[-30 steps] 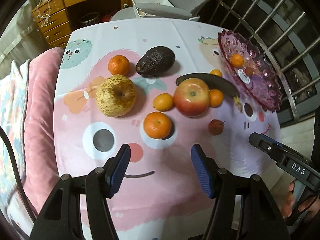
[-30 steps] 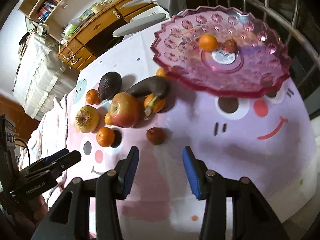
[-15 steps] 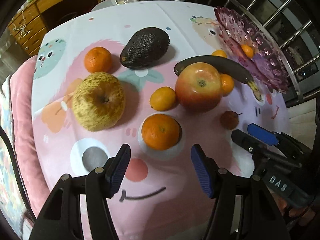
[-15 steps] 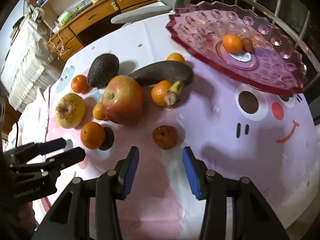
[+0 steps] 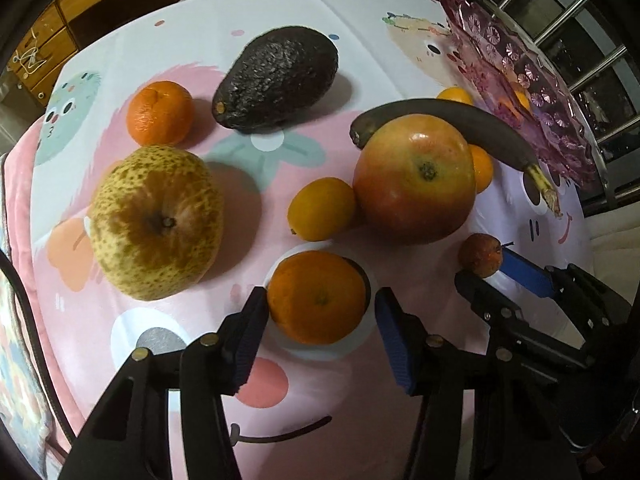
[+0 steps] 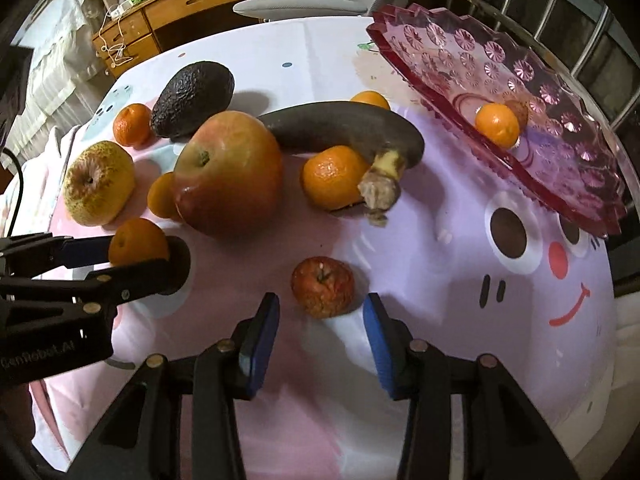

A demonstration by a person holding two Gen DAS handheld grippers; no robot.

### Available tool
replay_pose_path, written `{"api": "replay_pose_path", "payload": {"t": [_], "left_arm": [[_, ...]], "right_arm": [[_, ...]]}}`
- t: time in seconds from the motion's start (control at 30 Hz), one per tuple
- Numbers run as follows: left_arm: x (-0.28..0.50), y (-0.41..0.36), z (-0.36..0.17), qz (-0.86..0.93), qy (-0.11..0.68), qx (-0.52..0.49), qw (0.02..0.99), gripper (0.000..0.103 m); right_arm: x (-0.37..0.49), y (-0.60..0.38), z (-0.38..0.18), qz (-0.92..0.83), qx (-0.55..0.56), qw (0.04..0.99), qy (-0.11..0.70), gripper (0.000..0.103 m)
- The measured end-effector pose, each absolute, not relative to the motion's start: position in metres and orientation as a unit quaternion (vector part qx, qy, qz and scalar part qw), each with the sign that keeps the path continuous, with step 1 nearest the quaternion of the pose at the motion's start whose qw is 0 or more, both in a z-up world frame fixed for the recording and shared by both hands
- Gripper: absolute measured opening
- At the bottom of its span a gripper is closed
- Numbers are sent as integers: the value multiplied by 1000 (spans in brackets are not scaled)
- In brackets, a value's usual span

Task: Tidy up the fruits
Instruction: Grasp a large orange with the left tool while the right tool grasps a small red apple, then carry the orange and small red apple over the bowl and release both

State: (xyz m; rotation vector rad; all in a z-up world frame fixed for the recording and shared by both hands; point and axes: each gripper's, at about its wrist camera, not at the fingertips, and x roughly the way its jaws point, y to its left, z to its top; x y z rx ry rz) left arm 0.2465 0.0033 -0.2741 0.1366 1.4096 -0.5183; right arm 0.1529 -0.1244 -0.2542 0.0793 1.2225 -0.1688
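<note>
In the left wrist view, the left gripper pointed steeply down at the table, its jaws closing with a tangerine between them; the left blue pad lay against the fruit's side while the right pad stood just clear of it, so nothing was clamped. The tangerine sat near the table's near edge. Beyond it lay a speckled pear toward the left edge, a second tangerine behind the pear, a dark avocado near the middle, a small yellow-orange citrus touching a big red apple, and a blackened banana curving behind the apple. A pink glass dish stood at the right edge. The right gripper showed at lower right, its fingers on either side of a small wrinkled red fruit. In the right wrist view, the right gripper also had its jaws closing, the small red fruit lying between the blue pads with a gap on both sides. The pink dish held a small orange fruit and a brownish one just behind it. Another tangerine rested against the banana's stem end.
</note>
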Motion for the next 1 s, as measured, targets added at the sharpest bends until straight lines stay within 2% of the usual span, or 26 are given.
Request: {"api": "replay_pose_path", "payload": {"t": [0.13,0.5,1.0], "left_arm": [[249,0,-277,-230,635,67,734,45],[247,1,-272,-218,642,64,732,43],[213,-12,-189,-183,600,19,779,43]], "right_arm": [[157,-122,-257,-73,22,818,571,35],[161,-118,-251,-47,13,819,572,32],[124,-151,-177,18,-9,843,537,32]]}}
